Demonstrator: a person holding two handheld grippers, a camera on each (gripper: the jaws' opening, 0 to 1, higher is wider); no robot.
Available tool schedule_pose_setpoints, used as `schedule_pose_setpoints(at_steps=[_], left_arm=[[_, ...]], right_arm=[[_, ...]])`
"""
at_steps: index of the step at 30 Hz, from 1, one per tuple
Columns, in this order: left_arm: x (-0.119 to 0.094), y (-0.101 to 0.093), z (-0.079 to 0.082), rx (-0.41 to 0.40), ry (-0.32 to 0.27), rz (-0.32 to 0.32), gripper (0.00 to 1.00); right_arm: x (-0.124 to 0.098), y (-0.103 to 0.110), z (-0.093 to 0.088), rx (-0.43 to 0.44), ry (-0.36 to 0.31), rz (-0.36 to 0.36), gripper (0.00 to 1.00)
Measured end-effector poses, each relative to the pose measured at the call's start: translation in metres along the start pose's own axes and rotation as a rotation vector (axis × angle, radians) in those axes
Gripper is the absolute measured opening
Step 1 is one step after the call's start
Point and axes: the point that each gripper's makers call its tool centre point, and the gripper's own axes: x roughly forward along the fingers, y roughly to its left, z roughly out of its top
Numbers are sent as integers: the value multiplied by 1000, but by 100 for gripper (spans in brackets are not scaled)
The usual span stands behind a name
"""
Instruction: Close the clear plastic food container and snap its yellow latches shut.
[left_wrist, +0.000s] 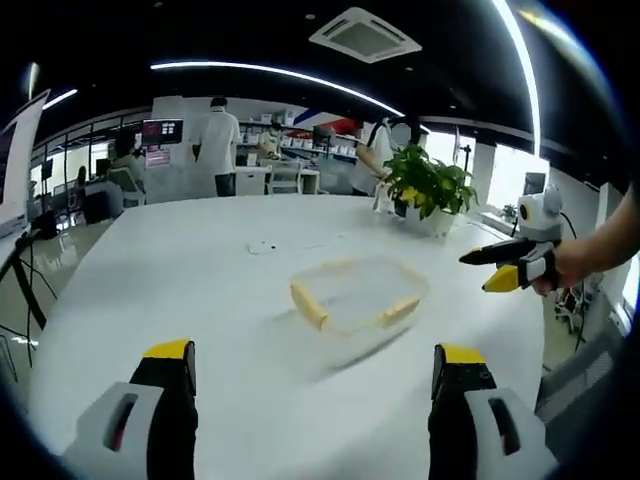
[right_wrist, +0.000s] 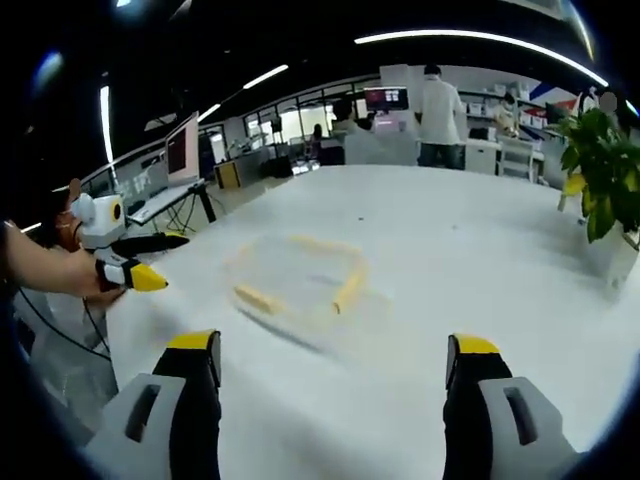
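The clear plastic container (left_wrist: 355, 293) lies on the white table (left_wrist: 180, 270), blurred, with yellow latches (left_wrist: 308, 306) on its sides. I cannot tell whether its lid is seated. My left gripper (left_wrist: 315, 352) is open, well short of the container and holding nothing. The right gripper (left_wrist: 505, 268) comes in from the right in a hand, off the container's right side. In the right gripper view the container (right_wrist: 295, 280) lies ahead of my open right gripper (right_wrist: 333, 345), whose jaws are wide apart and empty. The left gripper (right_wrist: 135, 262) hovers to the container's left.
A potted plant (left_wrist: 430, 185) stands at the table's far right edge, also seen as the plant (right_wrist: 600, 175). A small scrap (left_wrist: 262, 247) lies beyond the container. People stand at desks behind. A monitor on a stand (right_wrist: 183, 145) is off the table's left.
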Motion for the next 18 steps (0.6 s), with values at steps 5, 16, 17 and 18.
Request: schedule_pose_setpoints(at_steps=[5, 16, 17, 18], left_arm=[[-17, -1, -6, -20, 2, 20, 95], [-54, 9, -16, -81, 5, 69, 93], [-57, 8, -17, -79, 5, 73, 93], [-62, 8, -19, -78, 12, 75, 93]], right_arm=[[-12, -1, -2, 58, -6, -24, 91], [-46, -7, -3, 134, -29, -81, 87], [-50, -9, -4, 152, -34, -88, 86], [-55, -10, -7, 173, -39, -96, 85]])
